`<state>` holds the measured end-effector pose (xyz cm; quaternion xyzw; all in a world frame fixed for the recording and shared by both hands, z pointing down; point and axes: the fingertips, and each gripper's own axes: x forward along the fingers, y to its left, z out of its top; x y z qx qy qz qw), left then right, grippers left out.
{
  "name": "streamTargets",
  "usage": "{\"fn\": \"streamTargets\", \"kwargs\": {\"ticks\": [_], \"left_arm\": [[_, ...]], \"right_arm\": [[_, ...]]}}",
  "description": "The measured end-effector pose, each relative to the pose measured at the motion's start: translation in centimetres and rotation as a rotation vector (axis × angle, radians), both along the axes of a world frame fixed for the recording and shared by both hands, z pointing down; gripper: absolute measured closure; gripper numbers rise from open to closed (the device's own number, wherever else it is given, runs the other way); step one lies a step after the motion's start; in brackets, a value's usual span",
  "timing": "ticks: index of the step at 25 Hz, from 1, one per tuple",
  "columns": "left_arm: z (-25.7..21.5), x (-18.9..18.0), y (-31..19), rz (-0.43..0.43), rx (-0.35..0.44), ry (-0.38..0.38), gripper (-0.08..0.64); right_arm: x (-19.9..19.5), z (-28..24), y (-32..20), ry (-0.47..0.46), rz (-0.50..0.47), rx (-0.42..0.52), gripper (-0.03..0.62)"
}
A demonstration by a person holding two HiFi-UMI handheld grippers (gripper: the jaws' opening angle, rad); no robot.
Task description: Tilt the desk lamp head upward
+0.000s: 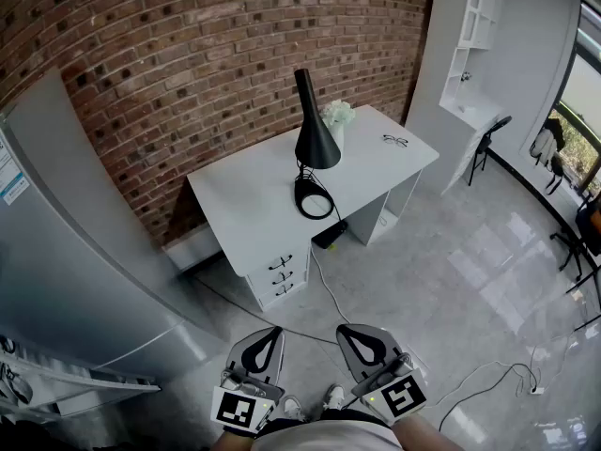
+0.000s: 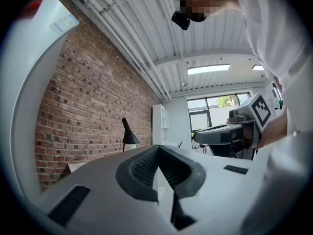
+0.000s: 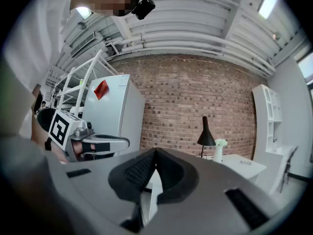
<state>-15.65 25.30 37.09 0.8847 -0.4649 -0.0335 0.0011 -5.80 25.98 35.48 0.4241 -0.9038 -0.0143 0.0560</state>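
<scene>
Currently I'm holding the left gripper [image 2: 157,149] with its fingers [image 2: 141,169] pressed together, nothing between them. Right gripper [image 3: 155,152] fingers [image 3: 172,173] are sitting tip to tip too, empty as well. Both grippers are hanging side by side in front of me above the floor [image 1: 441,280], well apart from the desk [image 1: 244,209]. Desk lamp [image 1: 313,139] is standing near the desk's middle, its black head [image 1: 317,148] pointing down over the round base [image 1: 315,200]. White vase [image 1: 338,120] is sitting just behind the lamp. Glasses [image 1: 395,140] are lying further right. Desk is backing onto the brick wall [image 1: 188,45].
</scene>
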Motion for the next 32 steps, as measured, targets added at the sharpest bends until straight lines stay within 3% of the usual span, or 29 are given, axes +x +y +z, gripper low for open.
{"fn": "streamTargets", "kwargs": {"ticks": [32], "left_arm": [[-0.5, -1.8, -1.0, 0.085, 0.032, 0.003, 0.552]], "right_arm": [[-3.8, 0.3, 0.3, 0.038, 0.065, 0.012, 0.575]]}}
